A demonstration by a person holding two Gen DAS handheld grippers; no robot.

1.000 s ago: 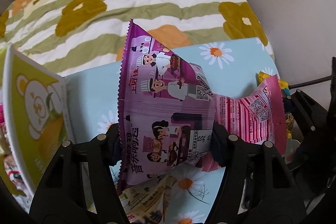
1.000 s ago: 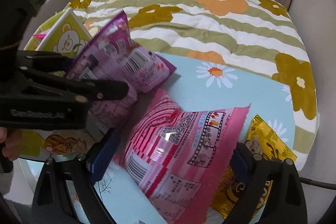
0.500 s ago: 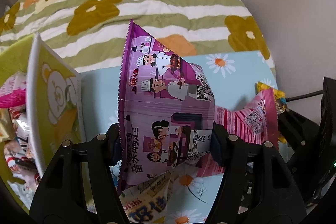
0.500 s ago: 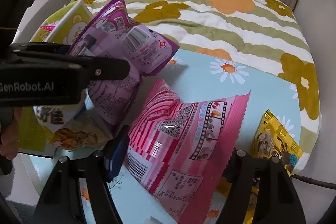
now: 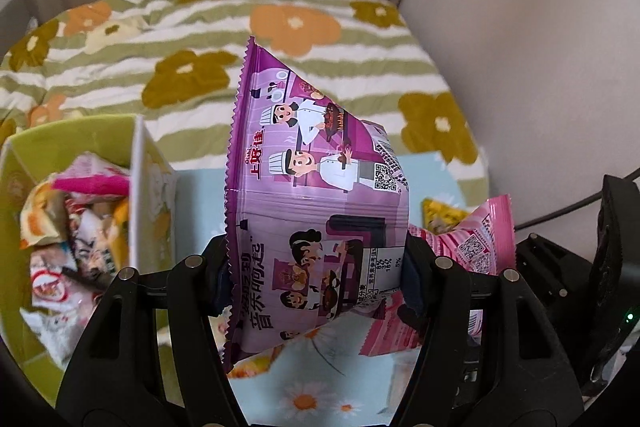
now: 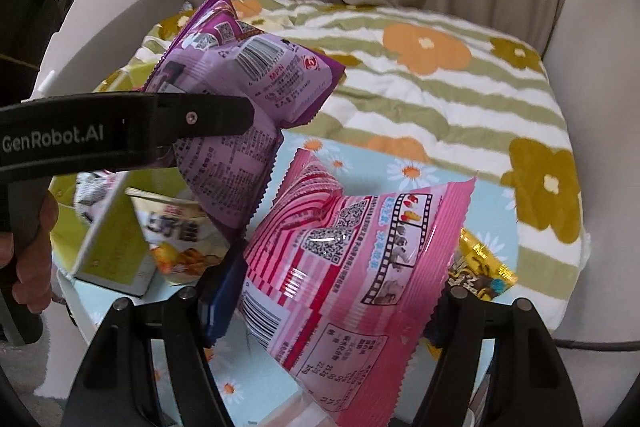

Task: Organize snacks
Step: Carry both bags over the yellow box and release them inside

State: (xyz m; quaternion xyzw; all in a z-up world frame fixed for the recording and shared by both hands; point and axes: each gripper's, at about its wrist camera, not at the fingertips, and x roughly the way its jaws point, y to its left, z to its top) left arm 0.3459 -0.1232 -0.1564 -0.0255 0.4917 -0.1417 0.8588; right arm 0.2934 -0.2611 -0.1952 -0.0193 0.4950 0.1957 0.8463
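Daisy-print blue mat [image 6: 372, 163] w/ green box [image 5: 80, 143] at its left; left gripper [image 5: 316, 267] clamps purple bag [image 5: 316, 195], right gripper [image 6: 332, 303] clamps pink bag [image 6: 352, 259], both above mat.

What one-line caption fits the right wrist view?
Right gripper lifts a pink snack bag while the left gripper holds a purple bag.

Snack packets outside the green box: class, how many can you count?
4: purple foil packet in left gripper; pink striped packet in right gripper; yellow packet and white-orange packet on the cloth. Others may be hidden.
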